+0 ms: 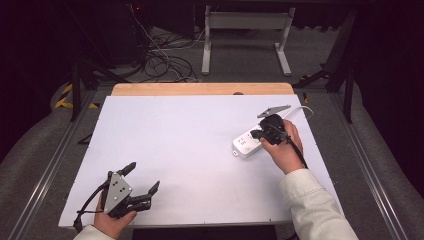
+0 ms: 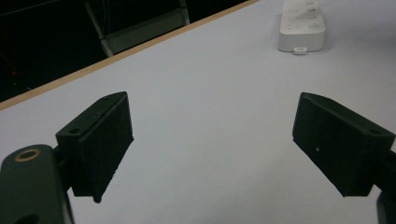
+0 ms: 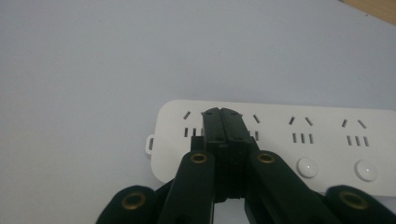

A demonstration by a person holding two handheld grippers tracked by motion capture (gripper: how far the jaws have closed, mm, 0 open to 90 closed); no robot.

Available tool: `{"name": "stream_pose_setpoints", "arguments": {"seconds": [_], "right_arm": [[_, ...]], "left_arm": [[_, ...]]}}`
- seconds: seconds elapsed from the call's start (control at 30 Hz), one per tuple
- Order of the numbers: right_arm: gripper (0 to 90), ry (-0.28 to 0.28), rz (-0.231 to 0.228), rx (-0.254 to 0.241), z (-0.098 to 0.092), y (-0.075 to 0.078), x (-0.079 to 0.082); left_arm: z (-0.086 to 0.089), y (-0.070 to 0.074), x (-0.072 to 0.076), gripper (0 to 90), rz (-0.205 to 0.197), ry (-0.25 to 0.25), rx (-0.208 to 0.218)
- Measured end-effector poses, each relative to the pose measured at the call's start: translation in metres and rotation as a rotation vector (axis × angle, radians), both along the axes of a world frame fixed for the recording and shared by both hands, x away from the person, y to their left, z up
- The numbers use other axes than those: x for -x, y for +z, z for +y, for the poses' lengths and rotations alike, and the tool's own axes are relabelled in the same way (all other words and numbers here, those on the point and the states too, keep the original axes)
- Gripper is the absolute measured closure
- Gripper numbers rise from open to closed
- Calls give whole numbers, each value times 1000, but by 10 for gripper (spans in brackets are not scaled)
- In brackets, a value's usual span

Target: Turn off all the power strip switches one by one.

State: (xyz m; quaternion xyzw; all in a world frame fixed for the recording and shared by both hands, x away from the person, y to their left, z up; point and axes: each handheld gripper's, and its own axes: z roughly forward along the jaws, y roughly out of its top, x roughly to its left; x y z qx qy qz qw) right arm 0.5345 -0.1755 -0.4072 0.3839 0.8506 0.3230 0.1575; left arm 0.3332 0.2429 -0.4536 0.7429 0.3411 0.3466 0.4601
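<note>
Here, line by line:
Surface: a white table (image 1: pixel 190 150) with a bare wooden strip along its far edge.
Room: dark; grey carpet around the table, a tangle of cables (image 1: pixel 160 57) on the floor beyond it, and the white legs of another table frame (image 1: pixel 245 37) farther back.
Power strip: a white power strip (image 1: pixel 248 142) lies flat on the right half of the table, set at a slant, its cord running off toward the far right edge.
Right gripper: the right gripper (image 3: pixel 223 122) is held directly above the power strip, jaws pressed together with nothing between them, the tips over the socket nearest the strip's end; whether they touch the plastic cannot be told.
Left gripper: the left gripper (image 1: pixel 141 178) is held at the near left corner of the table, jaws spread wide apart and empty, well apart from the power strip, which shows far off at the top right of its own view.
</note>
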Motion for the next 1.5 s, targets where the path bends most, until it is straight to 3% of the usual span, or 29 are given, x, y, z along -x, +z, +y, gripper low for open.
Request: {"name": "stream_pose_setpoints", "arguments": {"seconds": [0.43,1.1,1.5], "right_arm": [[900,-29,42,37,-12,-14,-19],[900,-10,99,92,-10,-29,-24],[900,-20,108,60,-14,-33,-24]], "left_arm": [[0,0,0,129,7,3,2],[0,0,0,129,7,4,7],[0,0,0,129,3,1,-3]]}}
